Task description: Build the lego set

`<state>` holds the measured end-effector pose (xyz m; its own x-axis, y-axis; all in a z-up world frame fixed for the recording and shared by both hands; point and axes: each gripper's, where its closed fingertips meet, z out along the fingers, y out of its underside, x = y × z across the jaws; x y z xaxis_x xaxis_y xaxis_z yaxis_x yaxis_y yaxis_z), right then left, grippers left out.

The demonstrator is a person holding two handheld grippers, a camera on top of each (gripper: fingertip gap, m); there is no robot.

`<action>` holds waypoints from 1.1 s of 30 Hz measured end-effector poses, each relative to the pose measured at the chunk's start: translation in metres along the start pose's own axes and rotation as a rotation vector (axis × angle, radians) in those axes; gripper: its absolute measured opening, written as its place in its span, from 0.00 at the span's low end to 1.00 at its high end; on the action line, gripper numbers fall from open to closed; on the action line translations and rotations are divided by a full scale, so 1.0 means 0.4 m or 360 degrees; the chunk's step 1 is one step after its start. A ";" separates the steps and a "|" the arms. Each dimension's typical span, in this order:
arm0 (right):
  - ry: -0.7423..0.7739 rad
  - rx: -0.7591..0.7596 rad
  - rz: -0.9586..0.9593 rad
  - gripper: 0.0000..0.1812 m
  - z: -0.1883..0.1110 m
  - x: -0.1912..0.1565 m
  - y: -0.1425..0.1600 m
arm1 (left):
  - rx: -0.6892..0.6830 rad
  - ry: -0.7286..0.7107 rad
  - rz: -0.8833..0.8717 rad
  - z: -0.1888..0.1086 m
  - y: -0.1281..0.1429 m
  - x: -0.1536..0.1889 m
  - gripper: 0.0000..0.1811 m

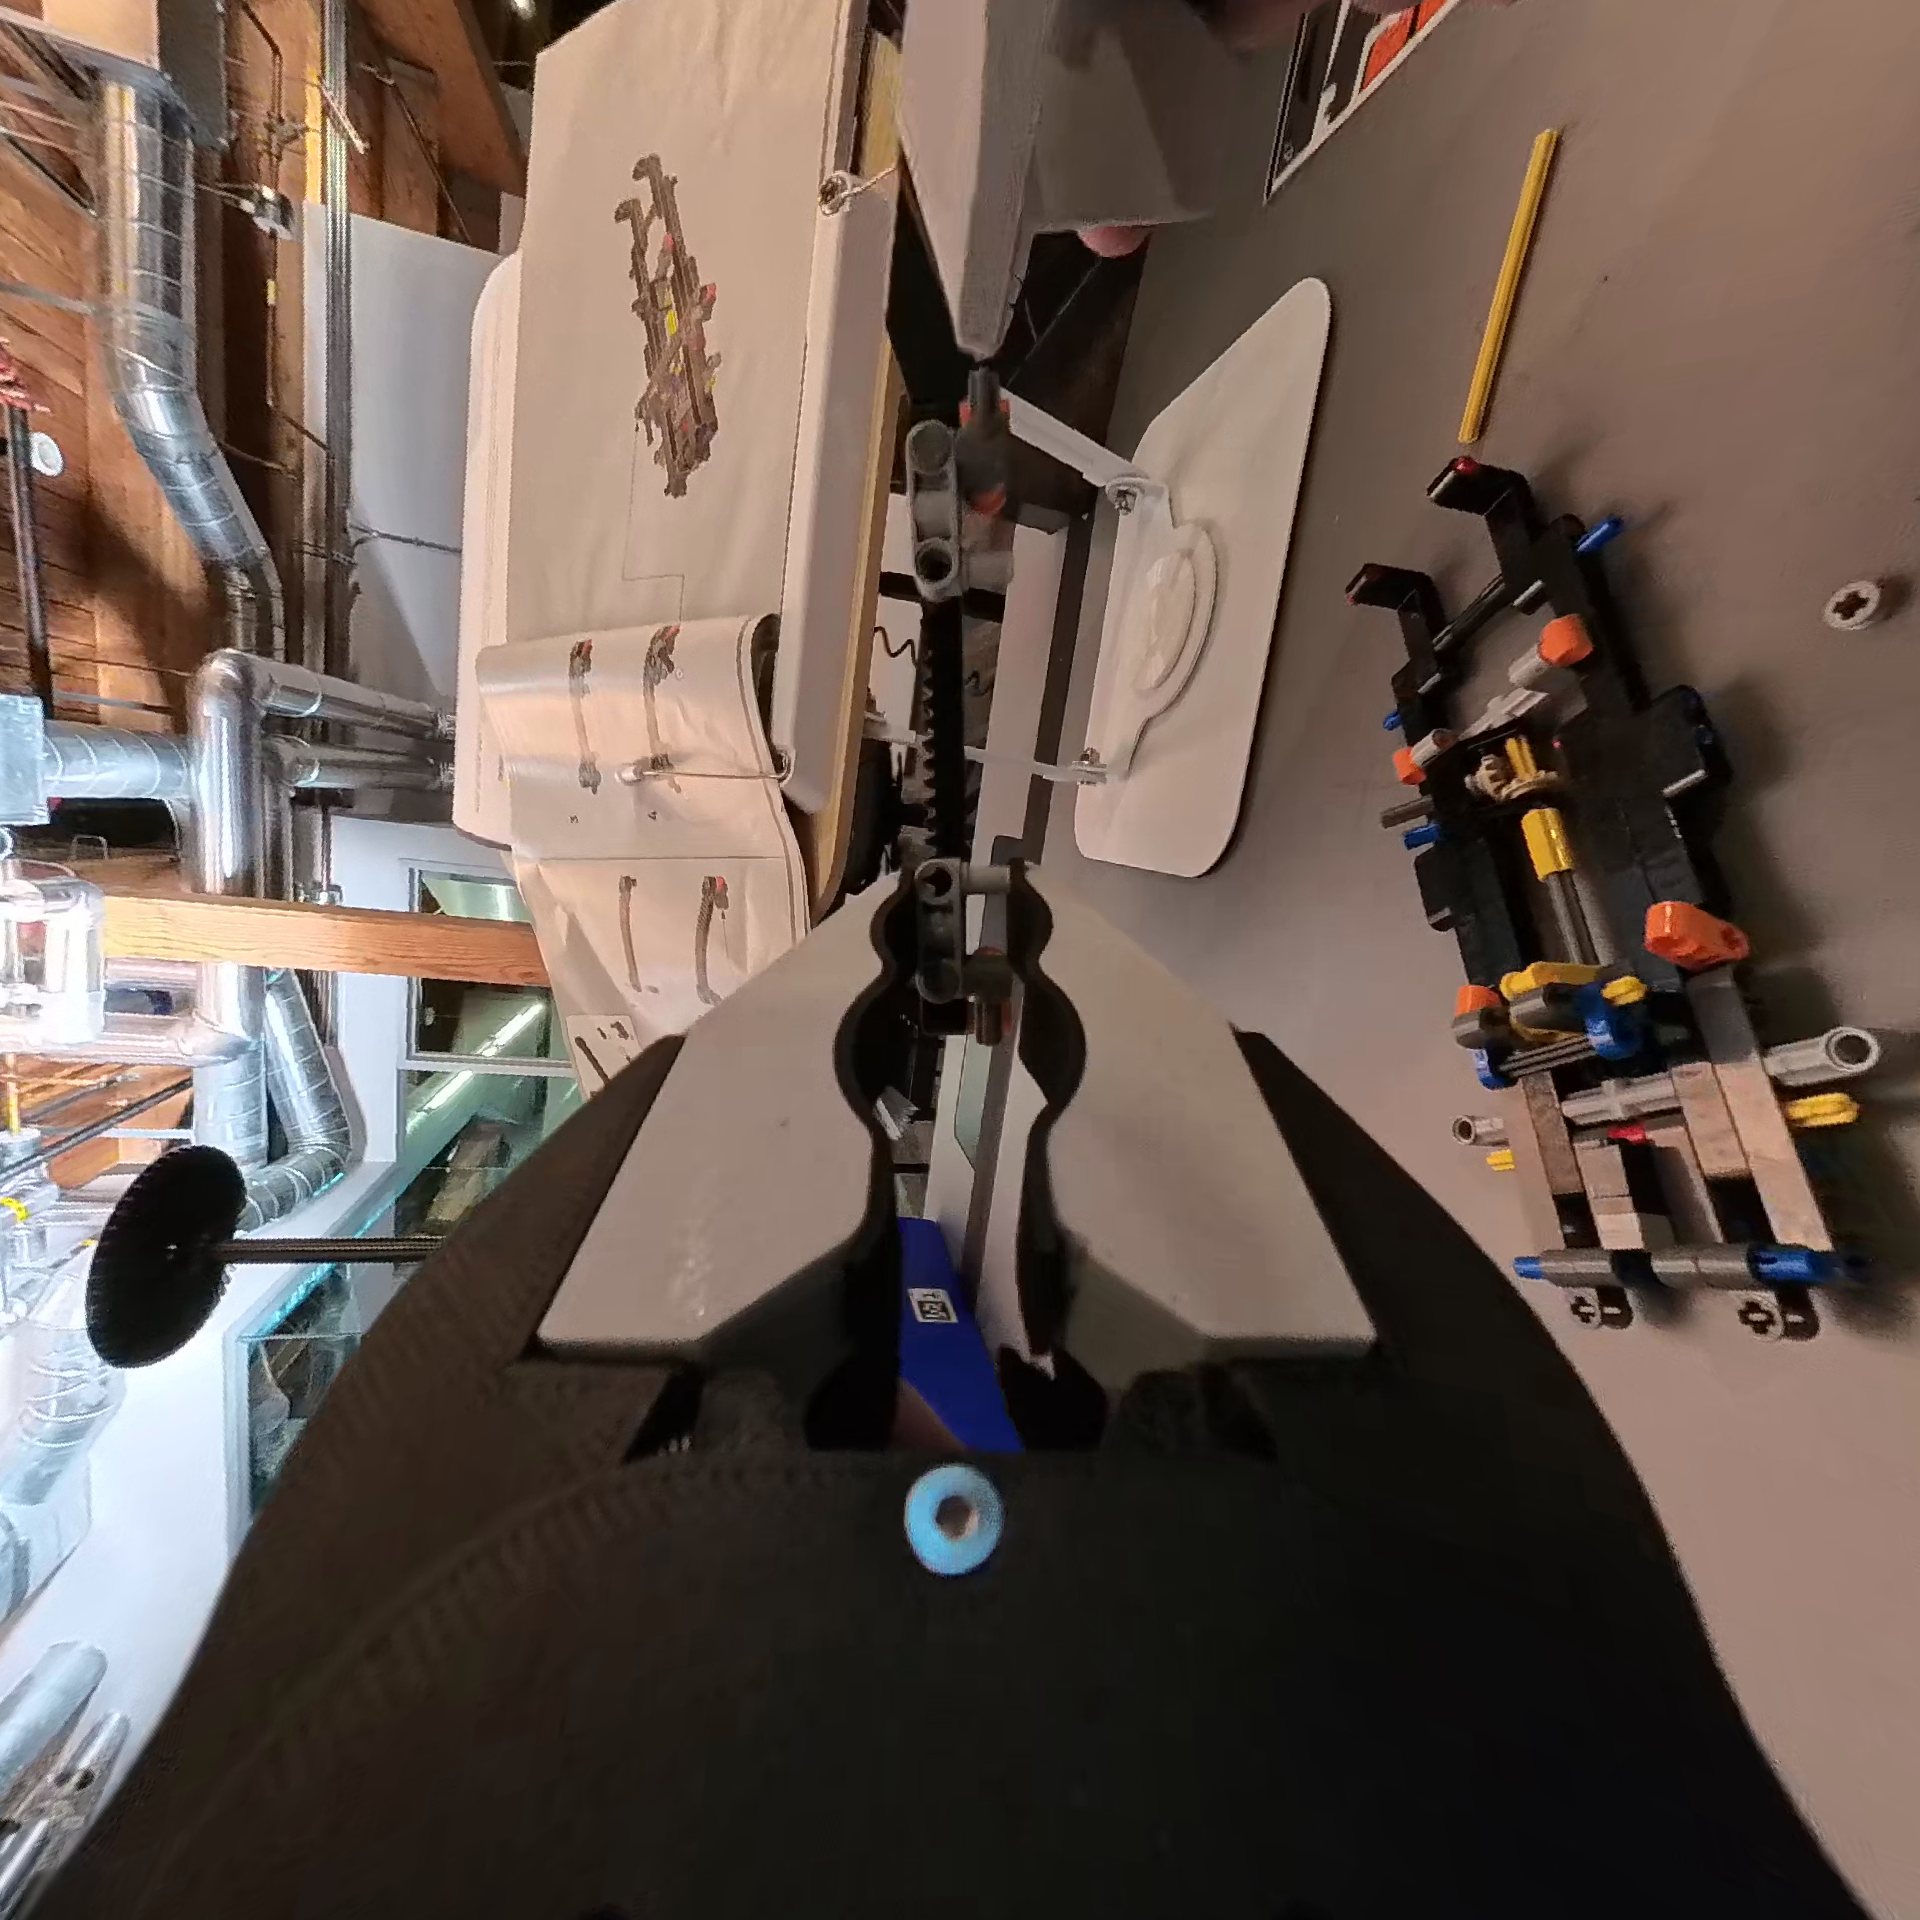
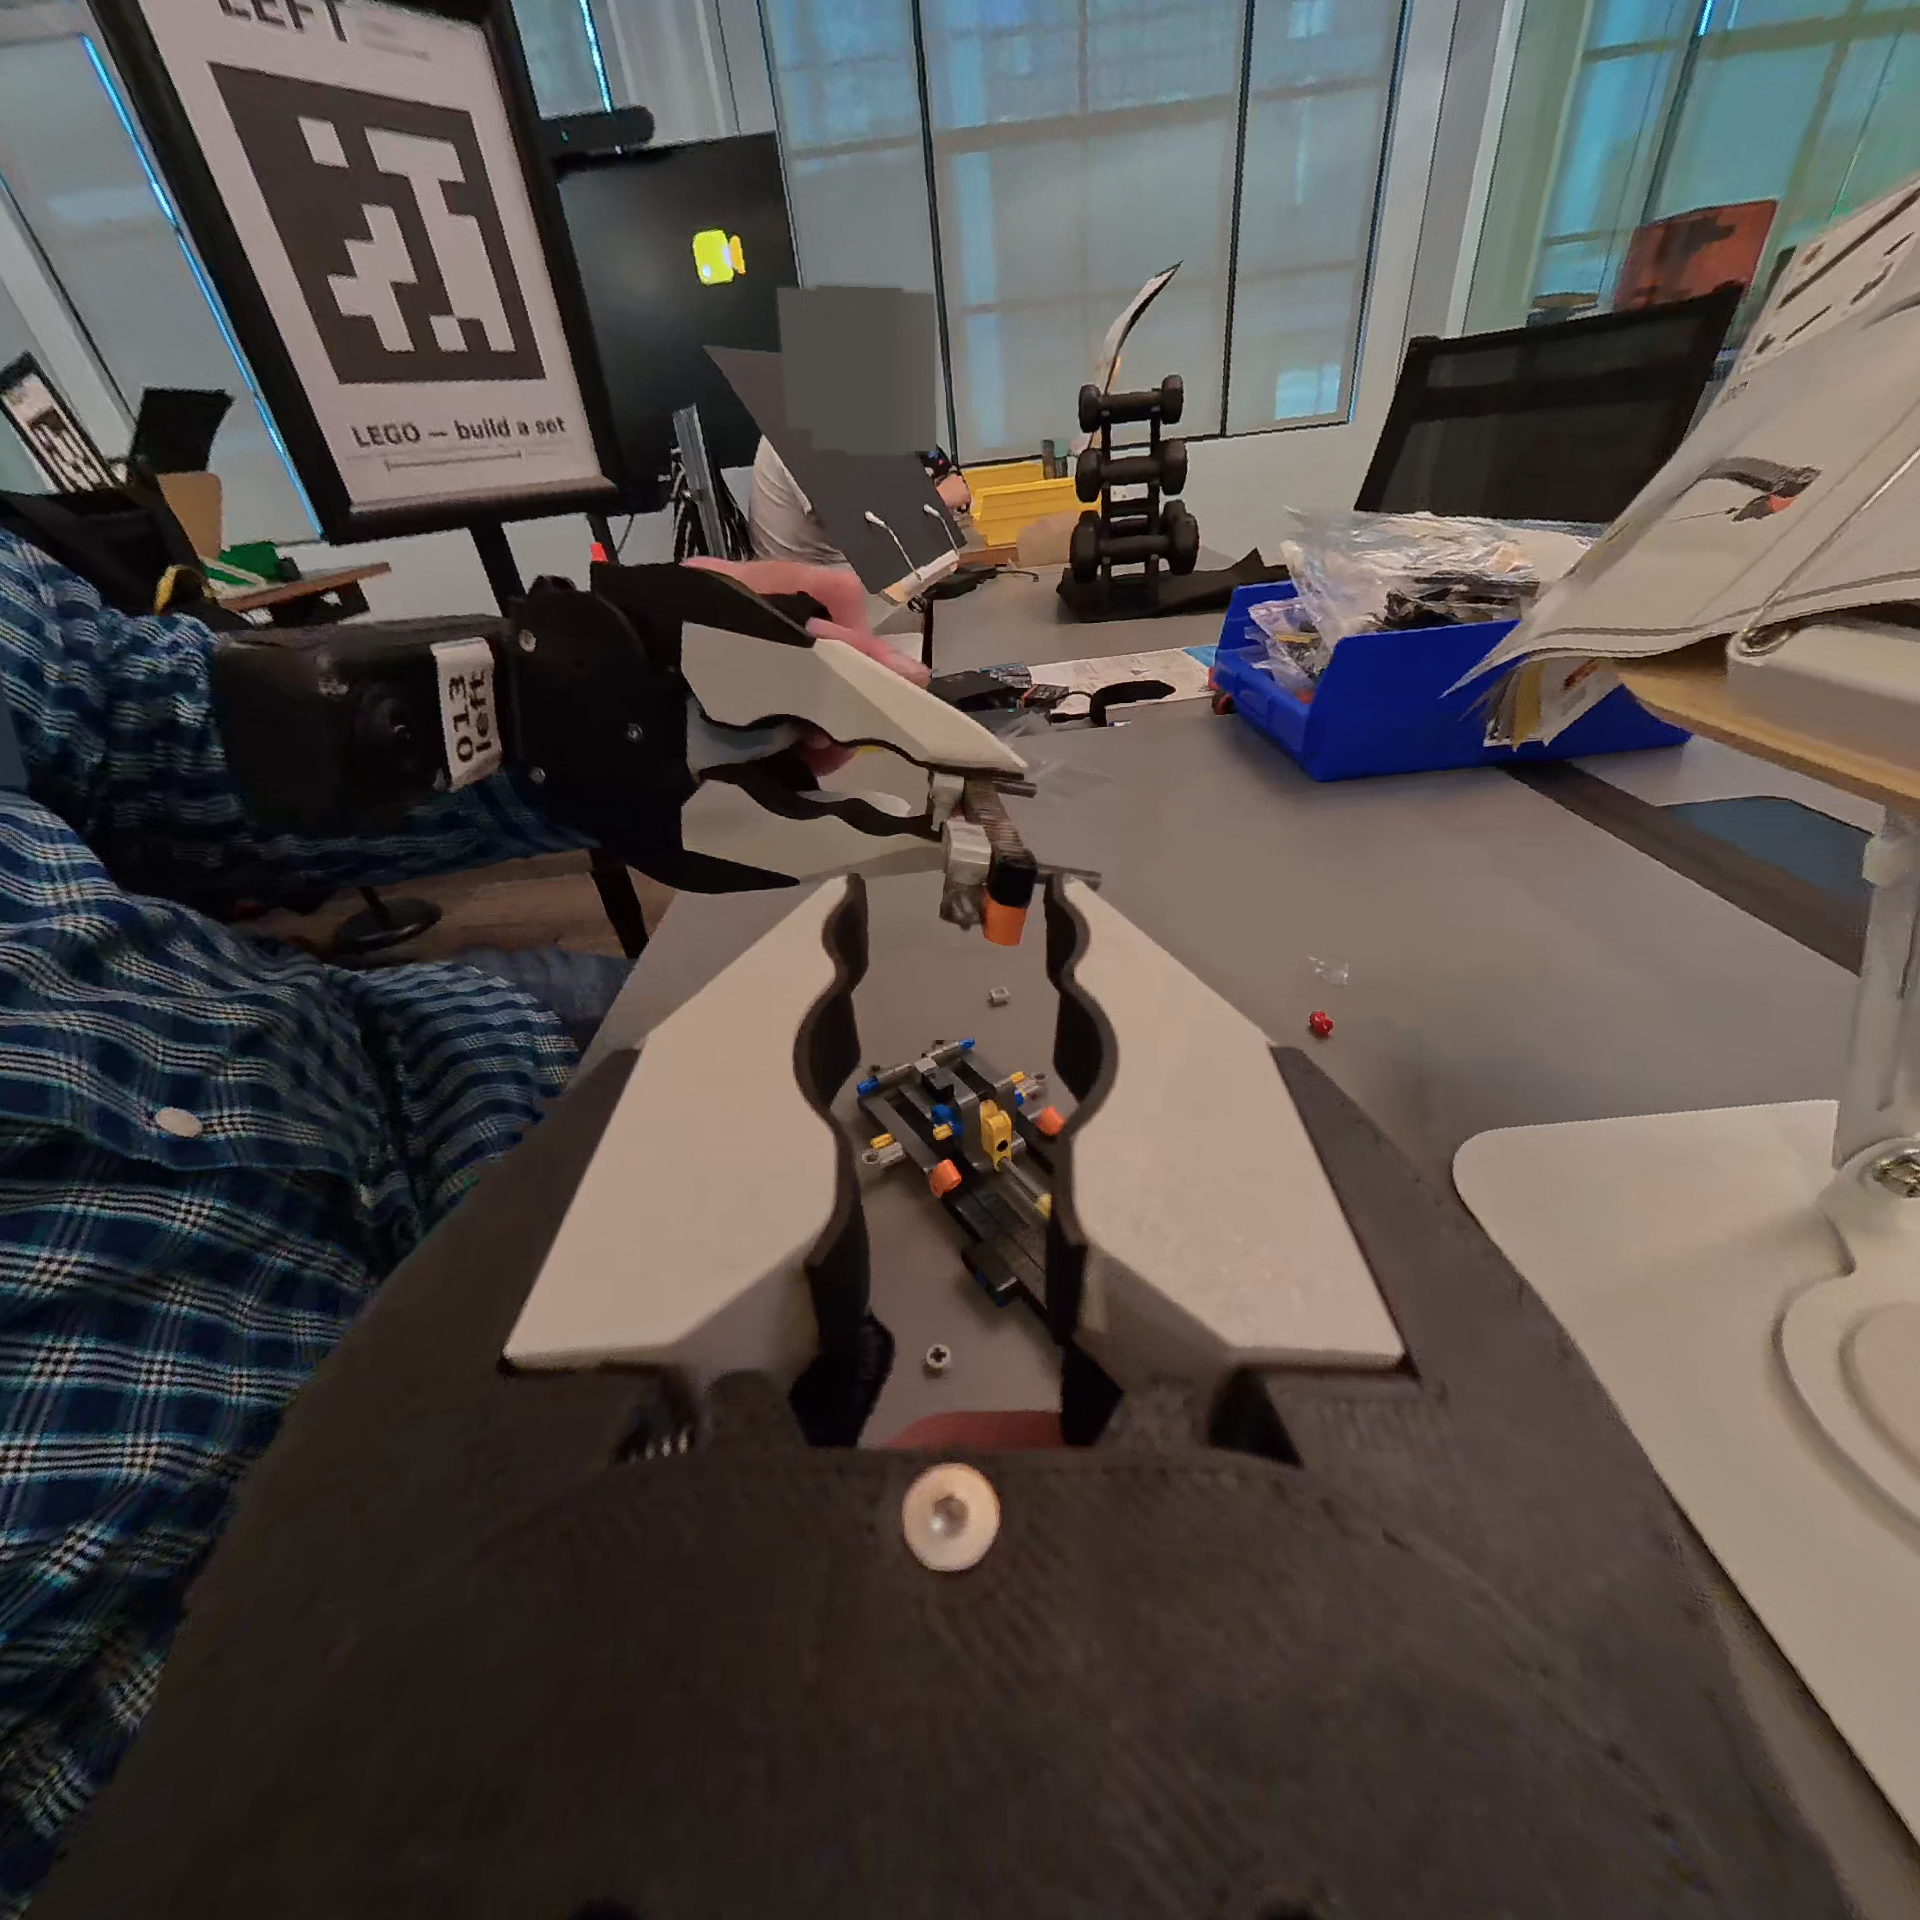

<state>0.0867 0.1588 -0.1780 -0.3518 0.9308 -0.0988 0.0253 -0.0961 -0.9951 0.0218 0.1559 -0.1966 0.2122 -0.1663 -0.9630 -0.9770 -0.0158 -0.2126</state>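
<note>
My left gripper (image 1: 961, 914) is shut on a long black toothed rack assembly (image 1: 940, 665) with grey connectors, and holds it in the air above the table. It also shows in the right wrist view (image 2: 977, 790), held by a hand. My right gripper (image 2: 956, 904) is open, and the assembly's grey and orange end (image 2: 992, 894) sits between its fingertips. In the left wrist view the right gripper (image 1: 982, 353) meets the assembly's far end. The partly built chassis (image 1: 1590, 935) lies on the grey table (image 1: 1299, 1039); it also shows between my right fingers (image 2: 966, 1143).
An instruction booklet (image 1: 665, 416) rests on a white stand with a flat base (image 2: 1662, 1299). A yellow axle (image 1: 1507, 291) and small loose pieces (image 2: 937, 1356) lie on the table. A blue bin of bagged parts (image 2: 1403, 717) stands at the far side. A black gear on an axle (image 1: 166, 1257) juts out beside my left gripper. The tips of one gripper are about 7 cm away from the tips of the other. Left tips and right tips are each some 20 cm from the yellow axle (image 1: 1507, 291).
</note>
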 end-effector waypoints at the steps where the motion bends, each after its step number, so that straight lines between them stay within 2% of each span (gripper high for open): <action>1: 0.0014 -0.0012 -0.0011 0.18 0.003 0.001 0.003 | 0.0001 0.0002 0.0008 0.001 -0.002 0.002 0.08; 3: 0.0034 -0.0026 -0.0016 0.20 0.008 0.003 0.008 | -0.0005 0.0006 0.0040 0.001 -0.004 0.008 0.08; 7: 0.0076 -0.0050 -0.0023 0.14 0.006 0.014 0.014 | -0.0007 0.0008 0.0051 0.003 -0.003 0.013 0.08; 16: 0.0160 -0.0124 0.0042 0.20 0.012 0.038 0.034 | -0.0024 0.0008 0.0085 0.006 -0.001 0.019 0.08; 22: 0.0137 -0.0153 0.0036 0.17 0.019 0.029 0.043 | -0.0021 0.0019 0.0092 0.008 -0.004 0.027 0.08; 33: 0.0131 -0.0134 0.0054 0.16 0.013 0.030 0.037 | 0.0004 0.0028 0.0061 0.012 -0.009 0.024 0.08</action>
<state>0.0778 0.1667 -0.1940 -0.2717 0.9536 -0.1298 0.1158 -0.1015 -0.9881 0.0276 0.1591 -0.2061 0.1741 -0.1842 -0.9673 -0.9844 -0.0065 -0.1760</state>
